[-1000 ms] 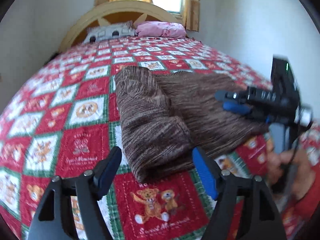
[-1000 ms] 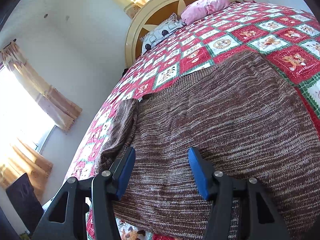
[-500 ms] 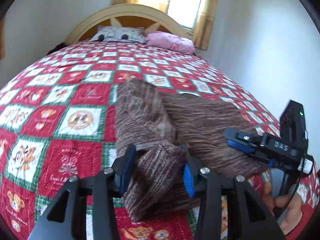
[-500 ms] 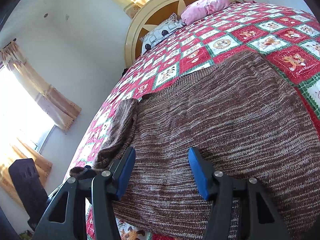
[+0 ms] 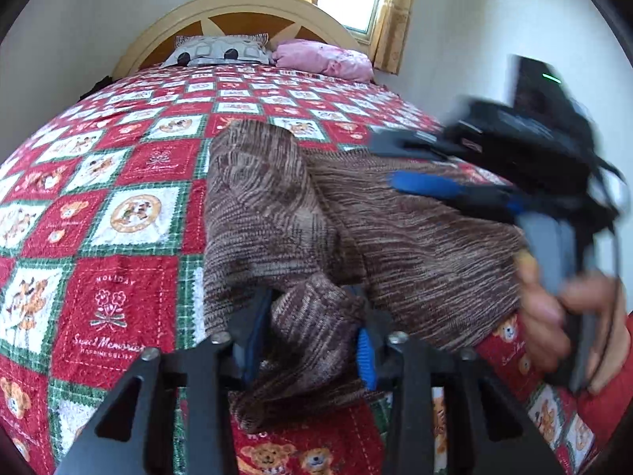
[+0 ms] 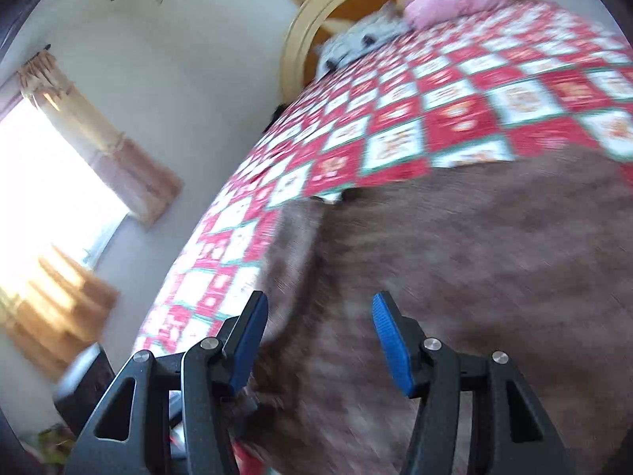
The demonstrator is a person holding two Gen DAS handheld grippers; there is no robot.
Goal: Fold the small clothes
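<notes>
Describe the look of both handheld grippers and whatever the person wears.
Each gripper, left and right, has black angular finger frames with triangular cut-outs, silver bolts and ribbed blue pads. Seen from the left wrist, the right unit carries a black box with a green light and a black cable. A red sleeve shows.

The right tool (image 6: 316,340) hangs over a brown knit garment (image 6: 474,277), its blue-padded jaws apart with nothing pressed between them. The garment spreads over the near part of the bed's red, white and green patchwork quilt (image 6: 435,111). At the far end lie a pink pillow (image 6: 455,0) and a grey one (image 6: 356,39) against a rounded headboard (image 6: 300,39). Curtained windows (image 6: 47,182) glow on the left. The whole view is blurred.
</notes>
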